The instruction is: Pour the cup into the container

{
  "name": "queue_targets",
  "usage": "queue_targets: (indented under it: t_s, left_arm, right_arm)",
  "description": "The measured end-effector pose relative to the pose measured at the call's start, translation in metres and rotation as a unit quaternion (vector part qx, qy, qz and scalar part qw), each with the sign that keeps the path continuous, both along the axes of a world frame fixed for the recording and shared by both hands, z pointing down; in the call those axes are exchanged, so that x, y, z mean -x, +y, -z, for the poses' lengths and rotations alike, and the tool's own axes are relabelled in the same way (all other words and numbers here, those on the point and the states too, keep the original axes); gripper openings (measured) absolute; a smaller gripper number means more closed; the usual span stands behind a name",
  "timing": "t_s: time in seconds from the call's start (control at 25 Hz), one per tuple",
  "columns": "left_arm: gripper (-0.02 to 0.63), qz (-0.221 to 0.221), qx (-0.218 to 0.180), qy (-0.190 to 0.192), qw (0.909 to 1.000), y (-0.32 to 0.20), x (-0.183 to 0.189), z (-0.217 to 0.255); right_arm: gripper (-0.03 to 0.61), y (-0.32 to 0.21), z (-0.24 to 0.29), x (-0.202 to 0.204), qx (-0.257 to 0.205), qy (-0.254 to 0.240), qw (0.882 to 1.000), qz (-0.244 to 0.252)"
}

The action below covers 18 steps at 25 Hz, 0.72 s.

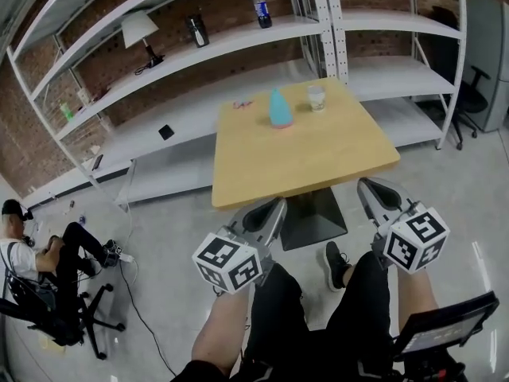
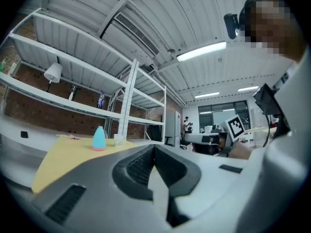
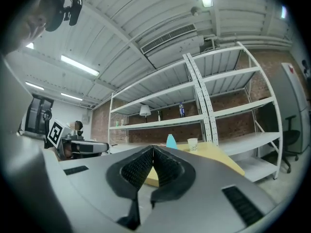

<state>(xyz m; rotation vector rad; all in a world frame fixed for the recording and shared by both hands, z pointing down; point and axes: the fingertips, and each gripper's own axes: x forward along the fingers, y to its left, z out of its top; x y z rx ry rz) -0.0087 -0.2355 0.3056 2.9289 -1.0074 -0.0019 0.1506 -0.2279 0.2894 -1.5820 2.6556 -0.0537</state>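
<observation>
A square wooden table (image 1: 302, 153) stands ahead of me. Near its far edge sit a light blue container with a pink base (image 1: 279, 108) and, to its right, a small clear cup (image 1: 316, 98). Both grippers are held well short of the table, above my knees. The left gripper (image 1: 277, 205) and the right gripper (image 1: 366, 185) are shut with nothing between their jaws. The left gripper view has the shut left gripper (image 2: 154, 147) in front, the container (image 2: 98, 138) and cup (image 2: 118, 140) far off. Beyond the shut right gripper (image 3: 152, 149), the right gripper view shows the container (image 3: 171, 141) and cup (image 3: 193, 143).
White metal shelving (image 1: 238, 38) runs behind the table, carrying a lamp (image 1: 141, 32) and a bottle (image 1: 261, 6). A person sits by an office chair (image 1: 48, 309) at the left. Another chair (image 1: 473, 94) stands at the right. A small pink item (image 1: 242, 103) lies on the table.
</observation>
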Motion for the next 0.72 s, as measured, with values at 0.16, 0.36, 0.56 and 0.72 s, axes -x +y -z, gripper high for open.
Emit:
queue_targets:
  t_s: [0.16,0.36,0.56,0.72]
  left_arm:
    - [0.002,-0.011,-0.008,-0.008,0.9999,-0.049,-0.003,-0.004]
    - [0.002,-0.014,-0.005,-0.005,0.9999,-0.111,0.012,-0.003]
    - [0.002,0.023,0.010,0.015,0.9996,-0.189,0.028,0.004]
    - [0.002,0.022,0.011,0.011,0.9996,-0.239,0.028,0.006]
  right_arm:
    - [0.000,-0.051,-0.003,-0.001,-0.003,-0.003,1.000,-0.008]
    - [0.001,-0.114,-0.003,0.016,0.006,0.013,1.000,-0.007]
    - [0.002,-0.180,0.002,0.018,0.002,0.017,1.000,-0.009]
    - [0.002,-0.231,0.002,0.015,0.005,0.010,1.000,-0.013]
